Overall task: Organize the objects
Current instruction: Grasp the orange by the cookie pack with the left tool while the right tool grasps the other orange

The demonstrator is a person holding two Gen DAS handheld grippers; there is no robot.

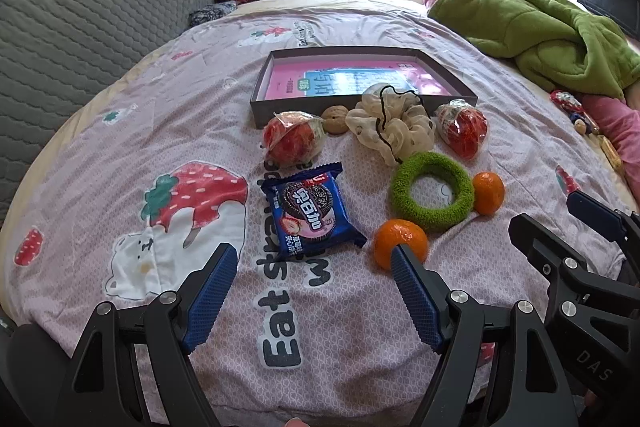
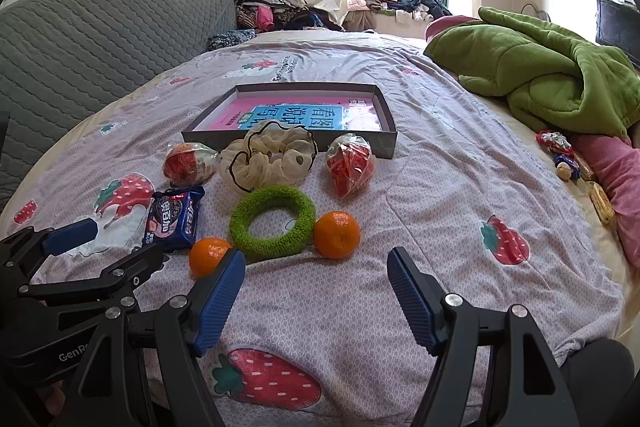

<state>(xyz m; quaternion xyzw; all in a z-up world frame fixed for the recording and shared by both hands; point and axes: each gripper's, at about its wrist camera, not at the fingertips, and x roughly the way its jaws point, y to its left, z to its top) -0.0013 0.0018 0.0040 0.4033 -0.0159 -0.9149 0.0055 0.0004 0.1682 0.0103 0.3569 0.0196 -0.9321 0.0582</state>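
On the bed, both grippers hang wide apart and empty: the left gripper [image 1: 312,263] above the near edge of the cookie packet [image 1: 312,211], the right gripper [image 2: 316,269] just short of two oranges [image 2: 336,234] and a green fuzzy ring [image 2: 272,223]. Farther off sit a cream scrunchie [image 2: 266,161], two wrapped red snacks [image 2: 350,167] and an open box [image 2: 384,147] holding a book. I'd guess the oranges are firm but inclined to roll, so pinch them across the middle. The packet looks light, crinkly and crushable; take it by its sides. The ring and scrunchie should squash anywhere.
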